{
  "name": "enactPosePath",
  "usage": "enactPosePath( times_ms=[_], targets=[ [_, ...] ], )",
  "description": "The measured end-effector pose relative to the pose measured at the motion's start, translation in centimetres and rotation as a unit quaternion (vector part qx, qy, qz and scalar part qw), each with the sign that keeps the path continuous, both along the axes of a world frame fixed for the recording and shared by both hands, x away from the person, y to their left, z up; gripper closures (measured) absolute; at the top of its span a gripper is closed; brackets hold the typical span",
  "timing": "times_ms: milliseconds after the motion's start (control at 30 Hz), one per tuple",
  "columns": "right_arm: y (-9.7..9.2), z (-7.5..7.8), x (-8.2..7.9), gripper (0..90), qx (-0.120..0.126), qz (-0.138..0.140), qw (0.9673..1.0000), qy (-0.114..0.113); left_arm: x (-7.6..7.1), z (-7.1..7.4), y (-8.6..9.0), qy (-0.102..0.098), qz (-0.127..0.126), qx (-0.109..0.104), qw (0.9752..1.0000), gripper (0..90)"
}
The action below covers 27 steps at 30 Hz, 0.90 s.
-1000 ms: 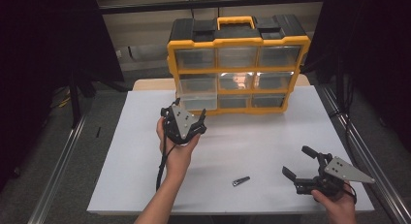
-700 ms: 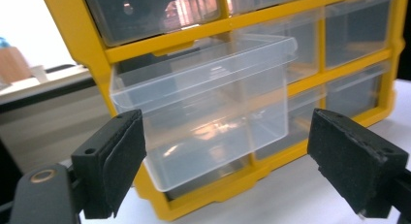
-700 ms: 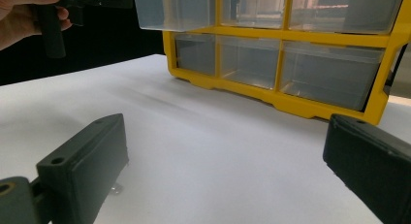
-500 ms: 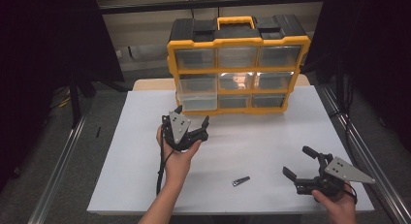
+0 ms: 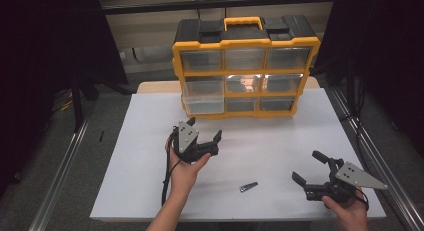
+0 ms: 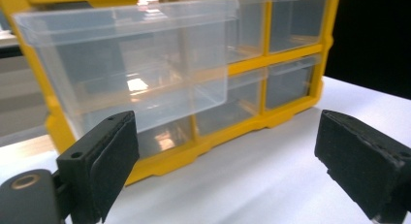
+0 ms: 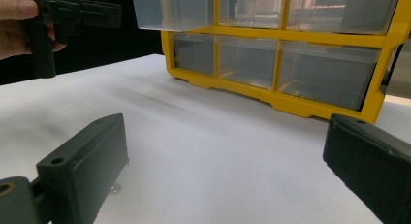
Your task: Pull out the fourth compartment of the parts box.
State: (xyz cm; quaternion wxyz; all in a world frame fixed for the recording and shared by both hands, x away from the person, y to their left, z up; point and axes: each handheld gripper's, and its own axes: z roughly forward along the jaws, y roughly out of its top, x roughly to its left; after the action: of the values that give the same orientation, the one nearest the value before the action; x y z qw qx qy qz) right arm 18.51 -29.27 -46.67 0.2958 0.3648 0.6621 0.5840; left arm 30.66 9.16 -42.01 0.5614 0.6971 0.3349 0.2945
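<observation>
My left gripper [image 5: 203, 134] stood with its jaws spread wide and nothing between them; they had just been opening further. One black pad [image 6: 112, 161] rose at the lower left of the left gripper view, the other was cut off by the lower right corner. Past them, a little way off and untouched, hung the pulled-out clear drawer [image 6: 140, 69] of the yellow organizer [image 5: 245, 66]. It was the left one of the middle row, sticking forward beyond its neighbours. Its walls were see-through and full of glare, so I could not tell whether anything lay in it. My left hand [image 5: 186, 166] cupped that gripper from below, hiding much of its body in the high view.

My right gripper [image 5: 310, 167] sat near the front right corner of the white table [image 5: 135, 156], jaws also wide and empty, well apart from the organizer. In the right gripper view both pads ran out of the bottom edge.

Between my two hands lay a small dark metal tool [image 5: 248, 186], possibly a nail clipper, too small to name surely. The organizer's black top and yellow handle [image 5: 242, 22] faded into the dark background.
</observation>
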Motion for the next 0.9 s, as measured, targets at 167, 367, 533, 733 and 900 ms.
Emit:
enactPosePath(
  times_ms=[167,367,533,733,900],
  targets=[
    [0.1,0.0,0.0,2.1,-0.001,0.002,1.0000,0.001,-0.1,-0.5,-0.6,0.020,-0.034,0.000,0.9992,7.5],
    [-0.1,0.0,0.0,2.0,0.002,0.001,1.0000,0.001,-0.1,-1.0,-1.3,0.039,-0.074,0.005,0.9965,7.0],
    [-0.1,0.0,0.0,2.1,0.000,0.002,1.0000,-0.001,-0.3,-1.4,-1.8,0.059,-0.101,0.014,0.9930,5.9],
    [-0.1,0.1,0.0,2.1,0.001,0.005,1.0000,-0.002,-0.9,-1.9,-2.7,0.084,-0.121,0.019,0.9889,5.6],
    [-0.1,0.2,0.0,2.1,0.004,-0.001,1.0000,-0.002,-1.2,-2.3,-3.2,0.097,-0.148,0.034,0.9836,5.4]
  ],
)
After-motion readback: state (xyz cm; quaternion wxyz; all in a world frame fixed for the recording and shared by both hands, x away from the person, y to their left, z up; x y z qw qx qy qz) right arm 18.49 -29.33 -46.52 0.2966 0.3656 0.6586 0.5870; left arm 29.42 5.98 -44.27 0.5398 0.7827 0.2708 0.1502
